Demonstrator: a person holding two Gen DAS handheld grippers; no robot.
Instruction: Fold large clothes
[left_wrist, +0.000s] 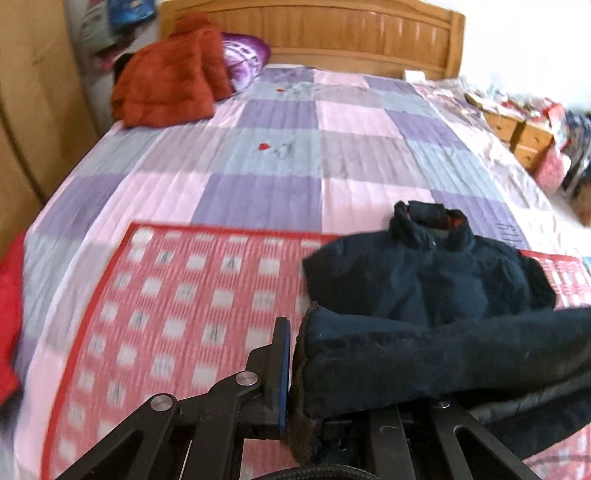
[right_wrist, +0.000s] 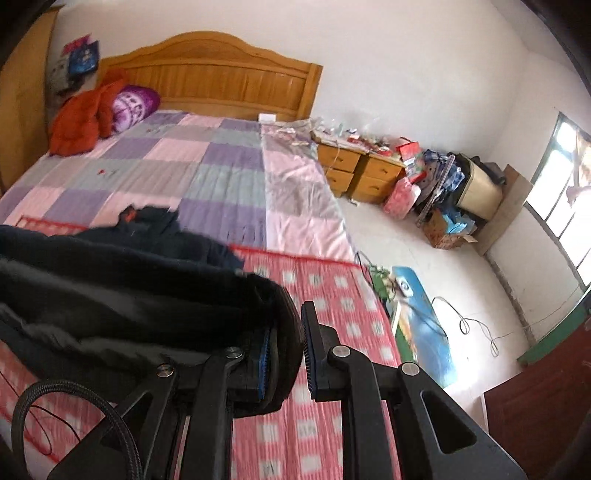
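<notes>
A dark navy padded jacket (left_wrist: 424, 280) lies on a red checked mat (left_wrist: 177, 295) spread over the bed, its collar (left_wrist: 428, 221) pointing toward the headboard. Its lower part is lifted and doubled over toward the collar. My left gripper (left_wrist: 301, 354) is shut on the jacket's left edge; one blue-padded finger (left_wrist: 281, 369) shows and the fabric hides the other. In the right wrist view my right gripper (right_wrist: 290, 321) is shut on the jacket (right_wrist: 129, 291) at its right edge, a thick fold pinched between both pads (right_wrist: 309, 350).
The bed has a purple-and-pink patchwork cover (left_wrist: 258, 155) and a wooden headboard (left_wrist: 332, 33). An orange-red coat (left_wrist: 170, 85) and a purple pillow (left_wrist: 243, 59) lie at its head. Wooden nightstands (right_wrist: 362, 173), piled bags and a cable (right_wrist: 476, 328) occupy the floor to the right.
</notes>
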